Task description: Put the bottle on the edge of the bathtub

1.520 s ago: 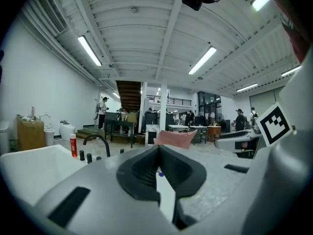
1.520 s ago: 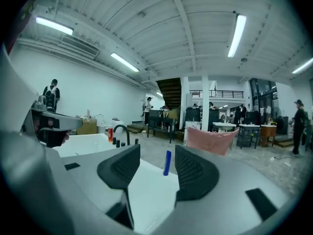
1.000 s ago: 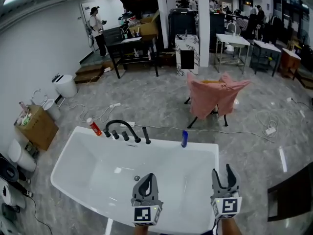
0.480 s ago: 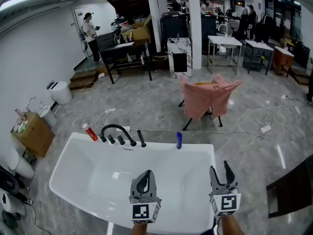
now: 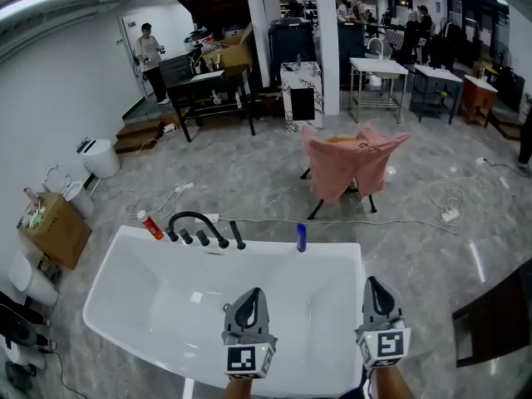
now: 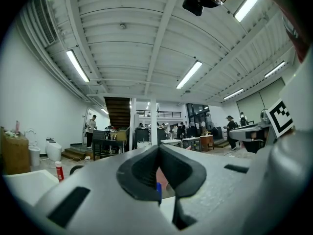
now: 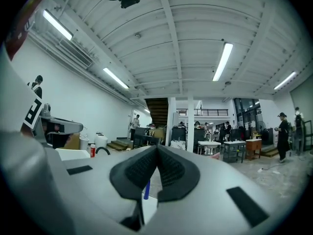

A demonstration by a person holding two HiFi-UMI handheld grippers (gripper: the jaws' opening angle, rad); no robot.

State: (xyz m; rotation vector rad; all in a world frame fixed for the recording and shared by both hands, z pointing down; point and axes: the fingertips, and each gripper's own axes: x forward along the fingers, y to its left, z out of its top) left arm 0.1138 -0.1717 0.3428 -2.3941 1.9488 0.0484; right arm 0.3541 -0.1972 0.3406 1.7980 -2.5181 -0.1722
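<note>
Head view: above, steeply down onto bathtub (image 5: 158, 293).
Gripper views: low, level, along jaws.
Shared: blue bottle (image 6: 158, 191).

The left claw (image 5: 252, 293) and right claw (image 5: 376, 283) are matt grey plastic with dark ribbed pads (image 7: 139, 170). Below and ahead of them the bathtub (image 5: 158, 289) is smooth, glossy white, its tap (image 5: 198, 220) dull black. The blue bottle (image 5: 301, 237) beyond looks plastic. Farther off, pink cloth (image 5: 349, 160) hangs soft over polished grey stone floor (image 5: 249, 173).
</note>
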